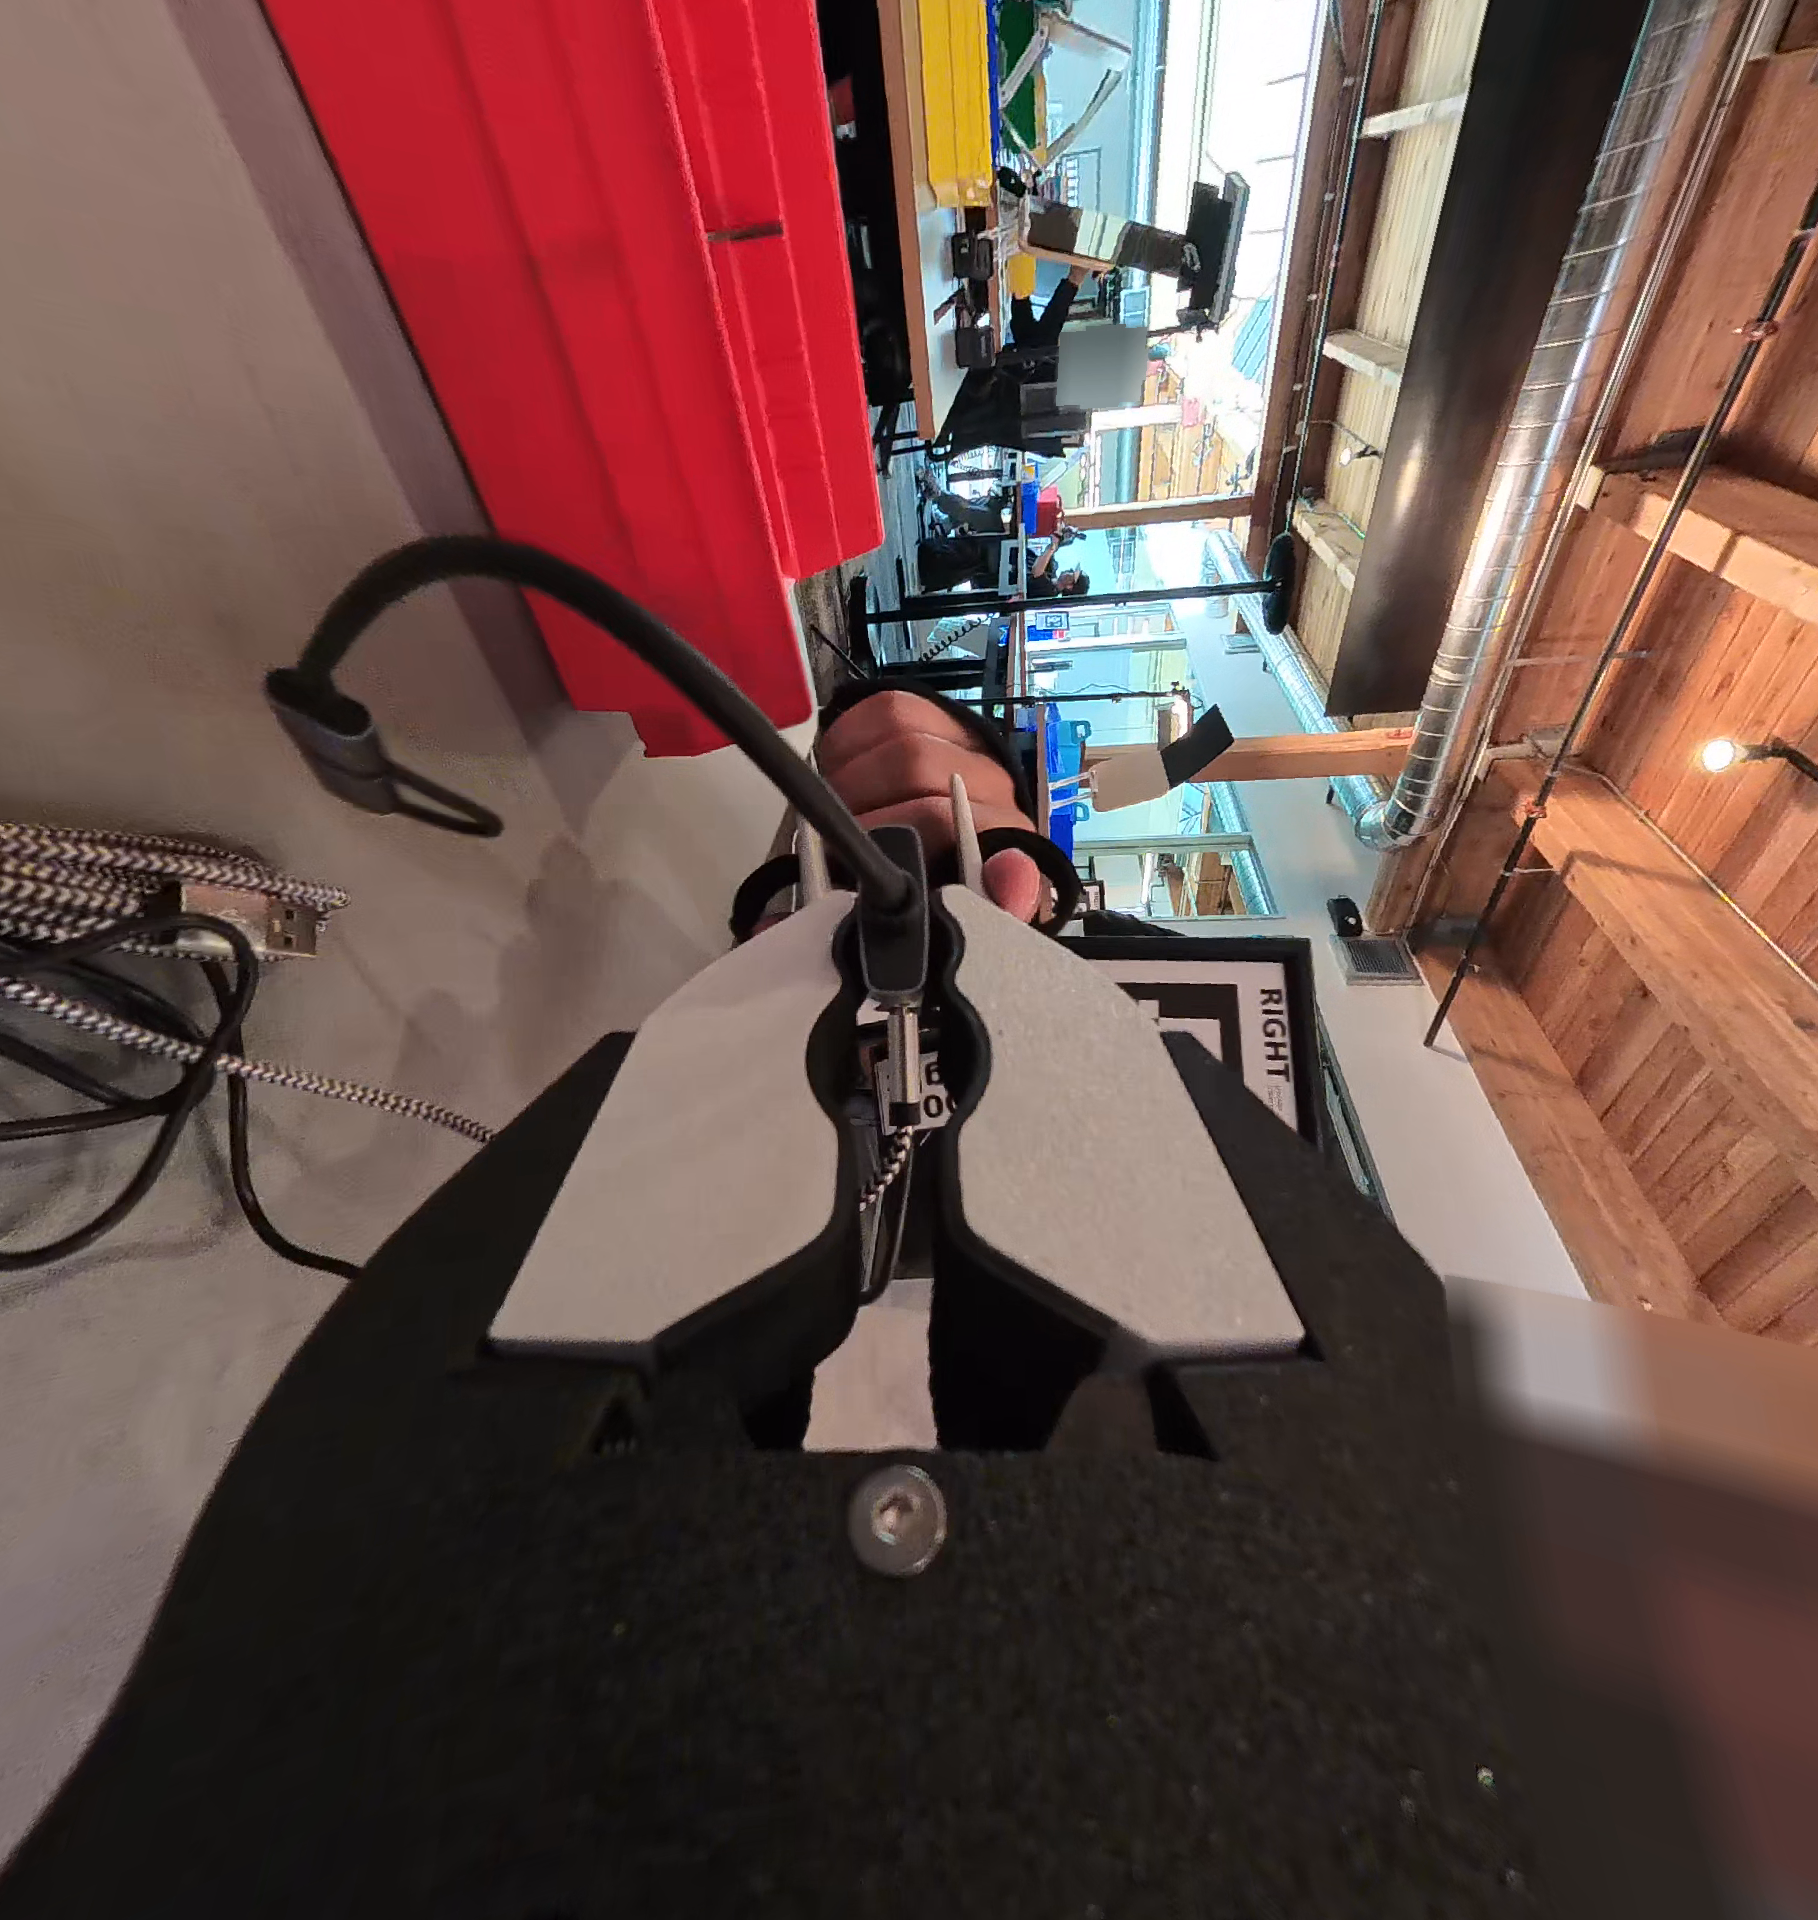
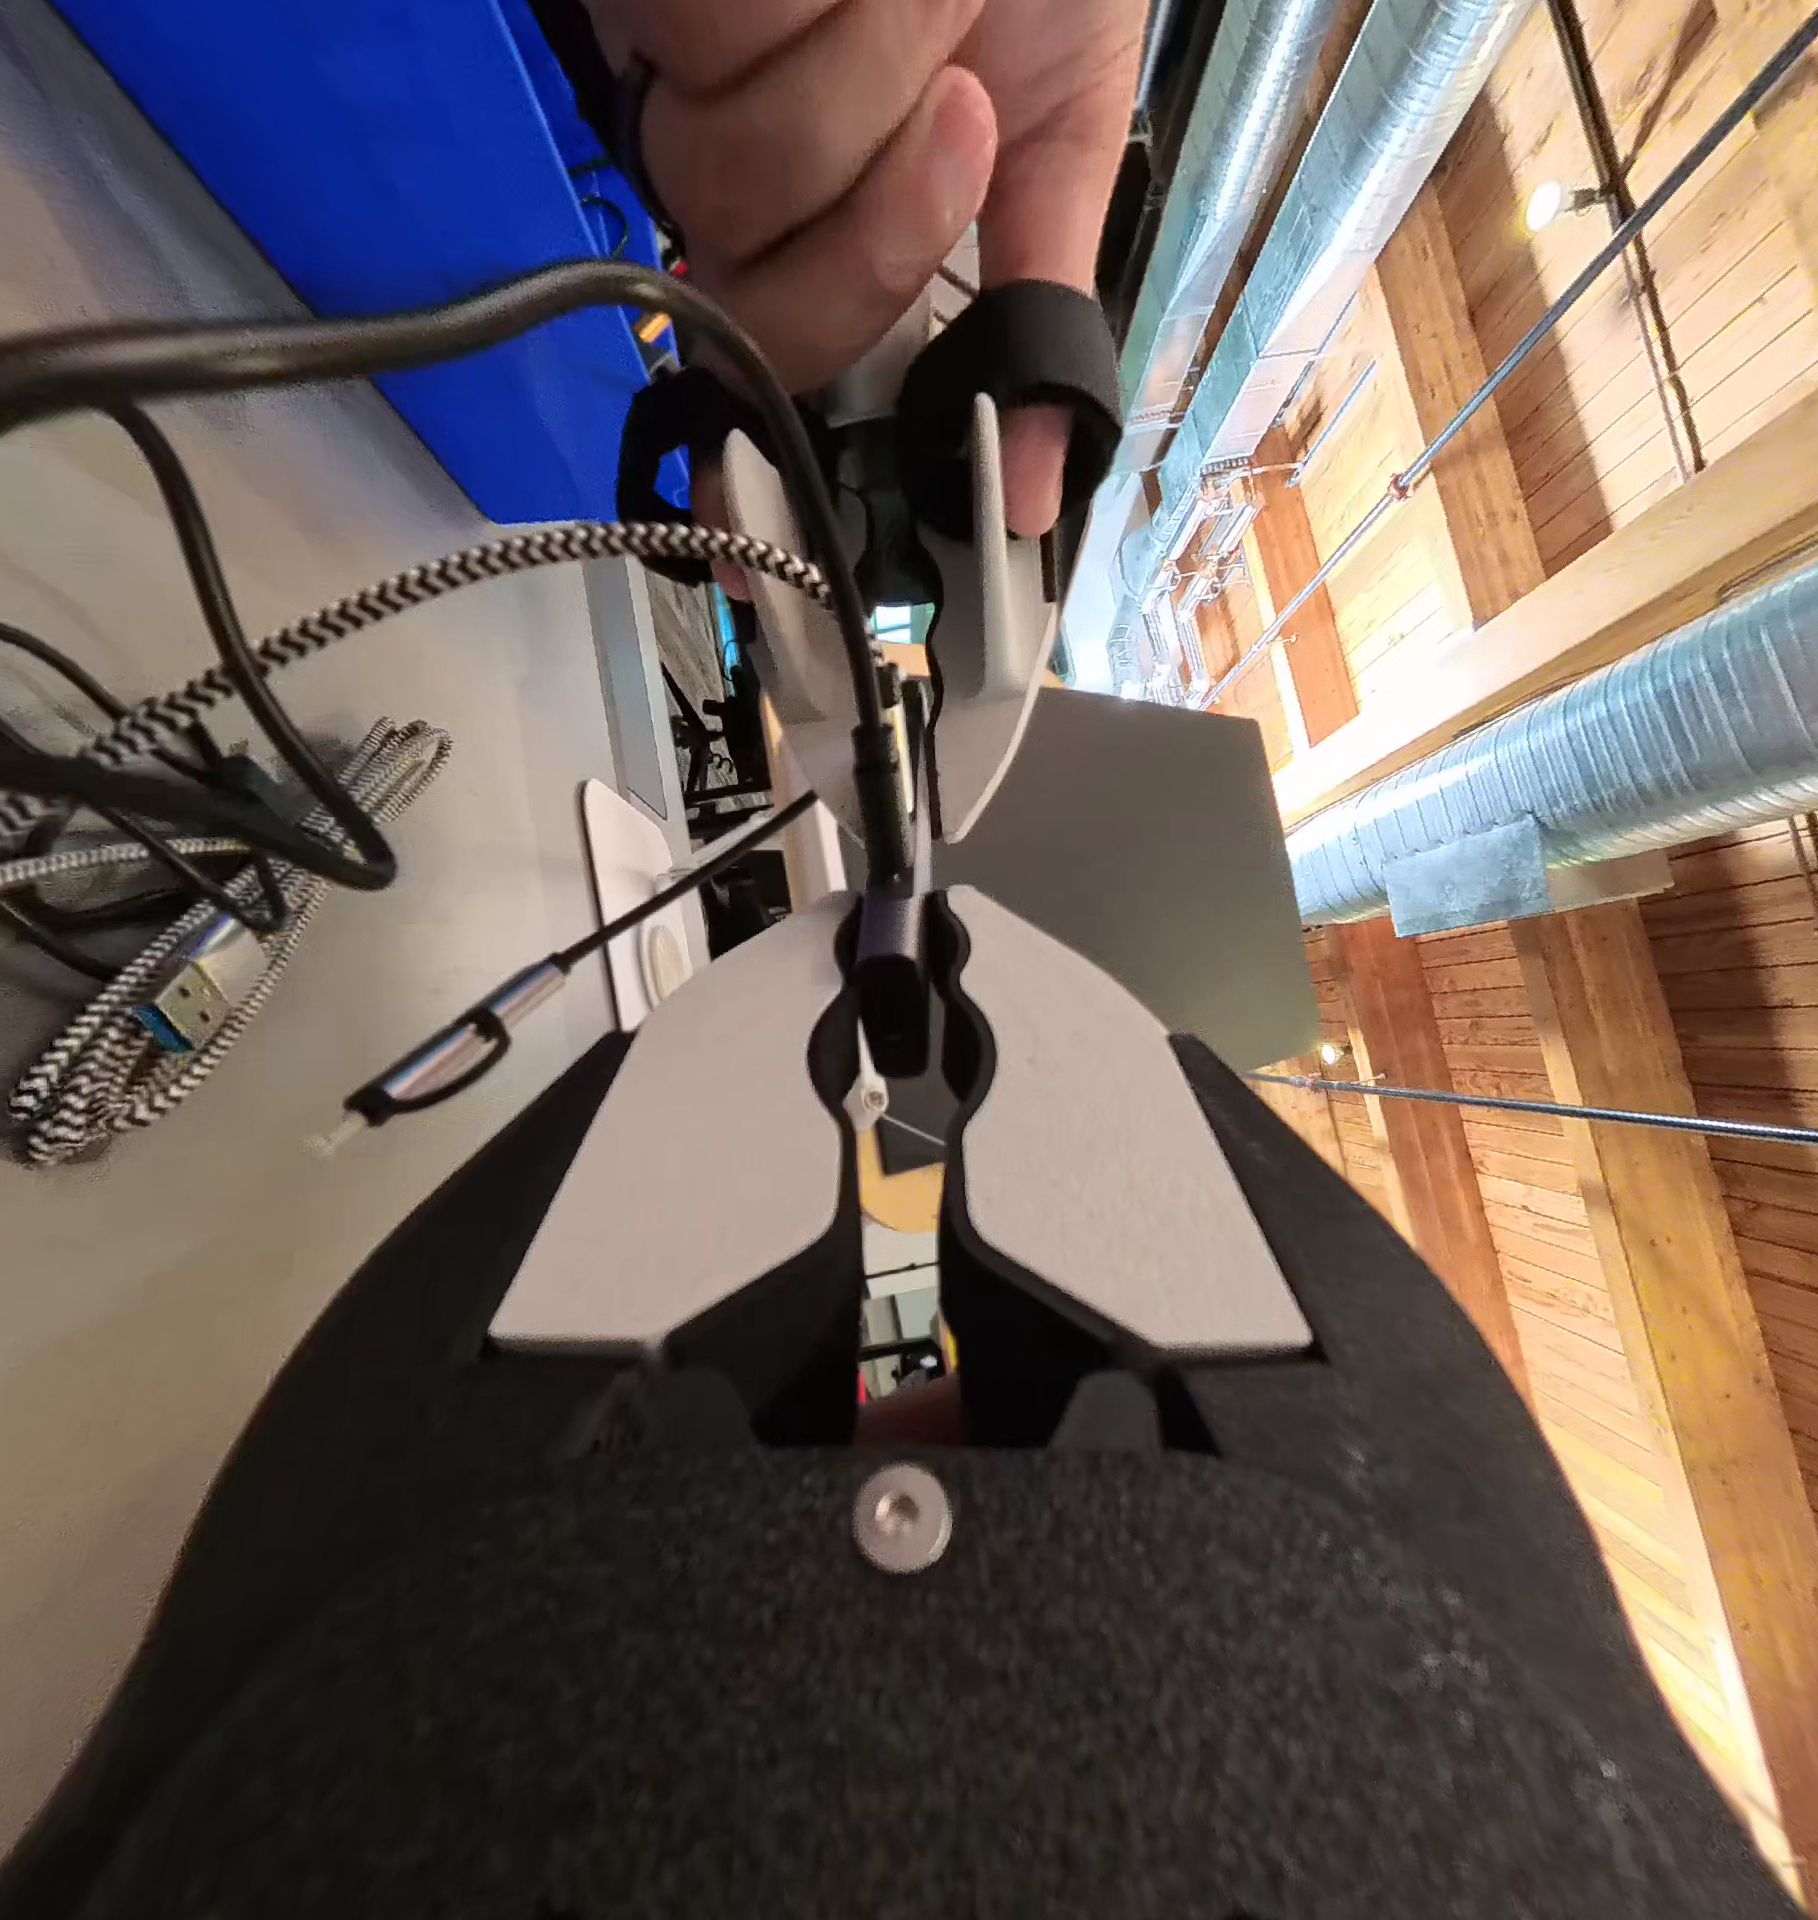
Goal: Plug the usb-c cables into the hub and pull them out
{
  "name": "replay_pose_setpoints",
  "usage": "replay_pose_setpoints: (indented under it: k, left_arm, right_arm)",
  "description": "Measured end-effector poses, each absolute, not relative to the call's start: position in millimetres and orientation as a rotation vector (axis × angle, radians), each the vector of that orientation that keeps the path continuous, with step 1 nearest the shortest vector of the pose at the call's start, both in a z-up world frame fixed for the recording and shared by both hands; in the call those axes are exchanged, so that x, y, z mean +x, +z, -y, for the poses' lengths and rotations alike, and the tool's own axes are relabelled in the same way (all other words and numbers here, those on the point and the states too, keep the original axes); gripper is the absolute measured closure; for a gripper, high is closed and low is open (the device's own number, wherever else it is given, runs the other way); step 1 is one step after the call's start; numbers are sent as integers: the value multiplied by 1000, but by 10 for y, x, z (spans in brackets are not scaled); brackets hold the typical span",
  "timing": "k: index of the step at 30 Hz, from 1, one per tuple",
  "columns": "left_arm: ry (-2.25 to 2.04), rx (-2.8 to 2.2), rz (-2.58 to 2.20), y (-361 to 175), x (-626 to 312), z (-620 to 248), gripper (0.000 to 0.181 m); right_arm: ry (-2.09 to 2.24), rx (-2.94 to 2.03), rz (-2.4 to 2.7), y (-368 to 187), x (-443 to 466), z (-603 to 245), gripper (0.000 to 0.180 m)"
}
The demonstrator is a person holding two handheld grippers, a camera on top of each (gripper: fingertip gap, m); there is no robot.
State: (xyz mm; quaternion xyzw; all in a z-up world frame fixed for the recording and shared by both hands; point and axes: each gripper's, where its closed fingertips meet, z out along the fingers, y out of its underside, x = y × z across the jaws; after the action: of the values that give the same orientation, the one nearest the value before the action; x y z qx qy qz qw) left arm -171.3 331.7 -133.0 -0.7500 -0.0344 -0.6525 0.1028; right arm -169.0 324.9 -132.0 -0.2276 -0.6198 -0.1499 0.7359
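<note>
Wooden walls and metal ducts (image 2: pixel 1611 707) are seen behind a grey table (image 1: pixel 157 416). The left gripper (image 1: pixel 889 925) is closed tightly on a dark grey hub (image 1: pixel 892 951), which is held in the air above the table. A silver plug (image 1: pixel 900 1060) of a braided cable (image 1: pixel 889 1153) is seen at the near end of the hub. A black cable (image 1: pixel 624 613) is bent from the far end down to a grey connector (image 1: pixel 333 727) lying on the table. The right gripper (image 2: pixel 889 925) is closed on a dark grey body (image 2: pixel 892 987), just opposite. Whether this body is the same hub cannot be told. Loose cables (image 2: pixel 157 935) are piled on the table.
</note>
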Motion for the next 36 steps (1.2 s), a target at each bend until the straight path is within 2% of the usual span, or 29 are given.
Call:
replay_pose_setpoints:
  k: [8, 11, 13, 15, 17, 20, 27, 36]
  left_arm:
    - [-1930, -2232, 103, -1478, -1724, -3337, 172]
    - [-1807, -2219, 66, -1459, -1782, -3377, 169]
    - [-1678, -2163, -26, -1357, -1874, -3346, 152]
    - [-1419, -2081, -125, -1292, -2046, -3272, 150]
    - [-1098, -2027, -226, -1368, -2203, -3138, 149]
    - [-907, -1891, -283, -1435, -2283, -2836, 149]
    - [-713, -1777, -221, -1638, -2569, -2599, 151]
    - [-555, -1820, -416, -1823, -2330, -2830, 155]
  right_arm:
    - [-306, -459, 1387, -1437, -1745, -3216, 171]
    - [-329, -473, 1358, -1444, -1797, -3284, 171]
    - [-319, -503, 1316, -1458, -1849, -3337, 171]
    - [-308, -517, 1278, -1490, -1885, -3389, 171]
    - [-308, -504, 1251, -1554, -1979, -3404, 171]
    - [-288, -516, 1226, -1578, -2172, -3282, 171]
    - [-133, -547, 1239, -1910, -2406, -3381, 171]
    - [-114, -455, 1245, -1881, -2386, -3210, 171]
